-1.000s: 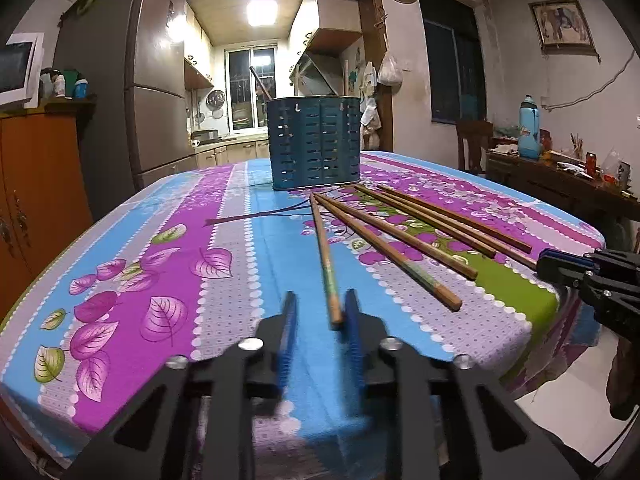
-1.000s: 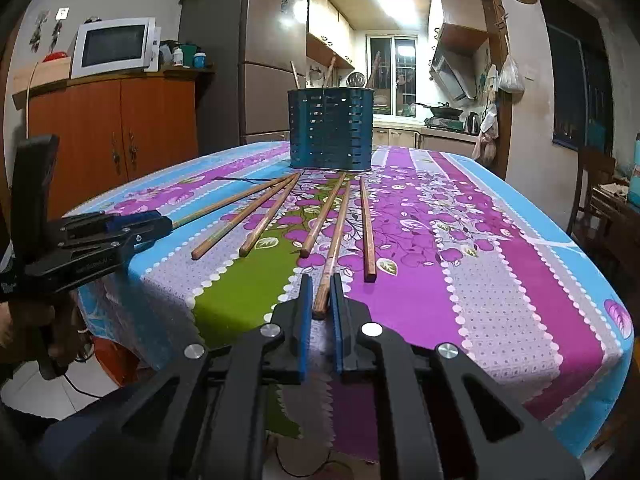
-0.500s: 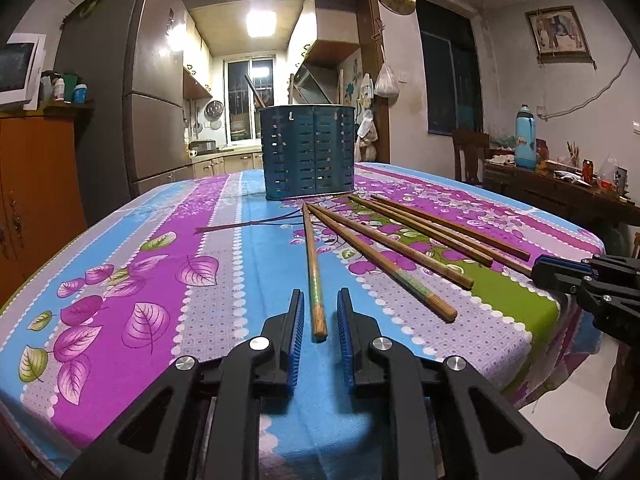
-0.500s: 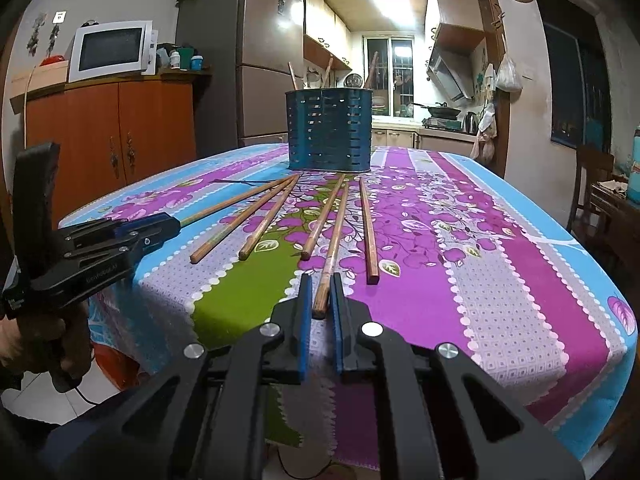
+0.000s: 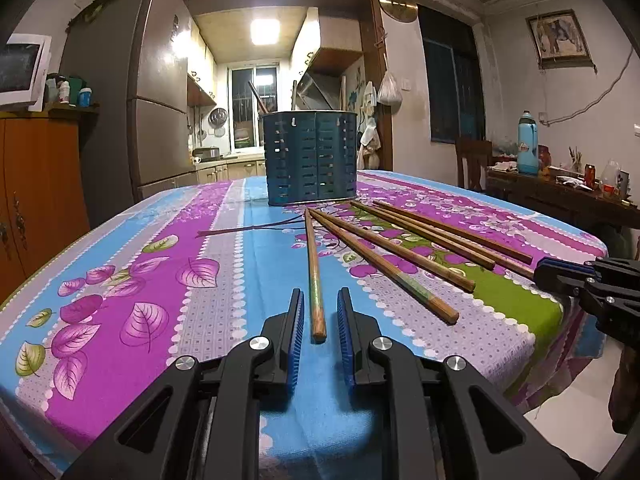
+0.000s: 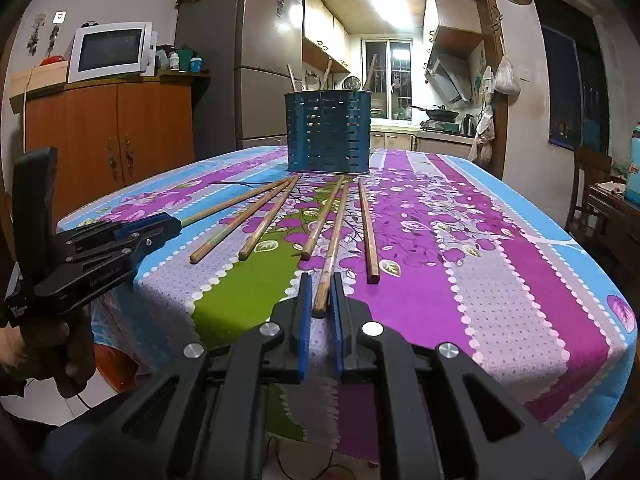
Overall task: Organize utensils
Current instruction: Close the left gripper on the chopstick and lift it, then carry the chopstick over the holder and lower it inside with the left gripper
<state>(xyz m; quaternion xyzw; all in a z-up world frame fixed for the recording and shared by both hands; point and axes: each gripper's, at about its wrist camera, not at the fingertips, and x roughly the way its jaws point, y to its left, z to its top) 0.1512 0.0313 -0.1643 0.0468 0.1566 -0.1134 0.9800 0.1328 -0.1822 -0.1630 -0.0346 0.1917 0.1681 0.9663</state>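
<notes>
Chopsticks (image 6: 368, 224), thin round wooden sticks, lie fanned on the desk (image 6: 500, 280) before a slotted blue holder (image 6: 328, 132) containing utensils; left tongs (image 5: 318, 312) spread around one, right tongs (image 6: 320, 294) pinch another

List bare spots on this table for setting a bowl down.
Free: tablecloth left of the leftmost chopstick, out to the edge; also right of the rightmost chopstick, to that edge. Crowded: the chopstick fan in front of the blue holder.
</notes>
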